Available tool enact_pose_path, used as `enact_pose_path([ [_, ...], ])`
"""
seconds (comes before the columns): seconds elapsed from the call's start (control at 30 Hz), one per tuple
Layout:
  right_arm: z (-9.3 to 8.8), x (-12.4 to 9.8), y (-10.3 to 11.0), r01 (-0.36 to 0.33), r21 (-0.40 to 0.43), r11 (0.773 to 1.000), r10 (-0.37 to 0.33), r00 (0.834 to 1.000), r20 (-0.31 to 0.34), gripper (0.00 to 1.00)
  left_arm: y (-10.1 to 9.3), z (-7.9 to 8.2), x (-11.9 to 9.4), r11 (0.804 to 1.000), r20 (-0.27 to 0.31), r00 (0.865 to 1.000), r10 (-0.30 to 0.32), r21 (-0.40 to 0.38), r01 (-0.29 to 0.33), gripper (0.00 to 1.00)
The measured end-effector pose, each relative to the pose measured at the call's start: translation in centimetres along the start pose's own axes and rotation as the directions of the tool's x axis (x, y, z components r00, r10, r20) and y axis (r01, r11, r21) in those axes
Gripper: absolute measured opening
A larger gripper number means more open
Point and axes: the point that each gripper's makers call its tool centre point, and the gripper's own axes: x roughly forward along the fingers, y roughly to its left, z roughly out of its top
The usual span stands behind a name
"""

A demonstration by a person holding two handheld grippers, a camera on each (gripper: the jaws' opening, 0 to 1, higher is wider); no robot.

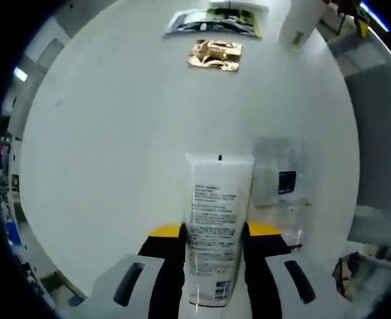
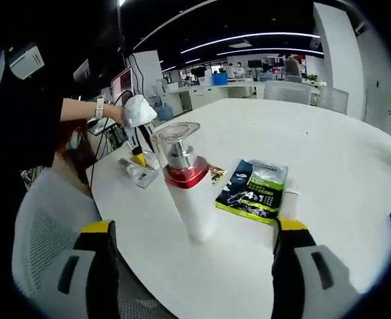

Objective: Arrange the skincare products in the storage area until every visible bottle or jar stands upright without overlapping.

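We have the left gripper (image 1: 212, 266) clamped on a white tube (image 1: 213, 226), apparently to stand it upright beside the clear pouch (image 1: 282, 189) just right of its jaws. The right gripper (image 2: 192, 266) is spread wide and empty, with the pump bottle (image 2: 185, 183) already upright between and beyond its jaws, a green sachet (image 2: 254, 188) nearby. All this rests on a round white table (image 2: 328, 153) in an open office.

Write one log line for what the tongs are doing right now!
left tongs: shut on white tube | right tongs: open, facing upright pump bottle | table: gold packet, green packet
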Motion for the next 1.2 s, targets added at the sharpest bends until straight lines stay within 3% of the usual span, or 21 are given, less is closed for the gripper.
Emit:
enact_pose_path([
  [0.37, 0.2, -0.5, 0.1, -0.001, 0.014, 1.000, 0.000, 1.000, 0.020, 0.97, 0.0, -0.1, -0.2, 1.000, 0.003, 1.000, 0.007, -0.003, -0.007, 0.26],
  [0.6, 0.5, -0.6, 0.1, 0.000, 0.018, 1.000, 0.000, 0.999, 0.033, 0.97, -0.1, -0.4, -0.5, 0.997, 0.055, 0.997, 0.057, -0.063, -0.053, 0.24],
  [0.8, 0.7, -0.5, 0.4, -0.010, 0.007, 1.000, 0.010, 0.999, 0.039, 0.97, -0.3, -0.4, -0.7, 0.994, 0.071, 0.992, 0.109, -0.035, -0.106, 0.24],
  [1.2, 0.8, -0.8, 0.6, -0.017, -0.003, 1.000, 0.017, 0.999, 0.047, 0.97, 0.6, 0.0, -3.2, 0.980, 0.141, 0.971, 0.192, -0.079, -0.182, 0.23],
])
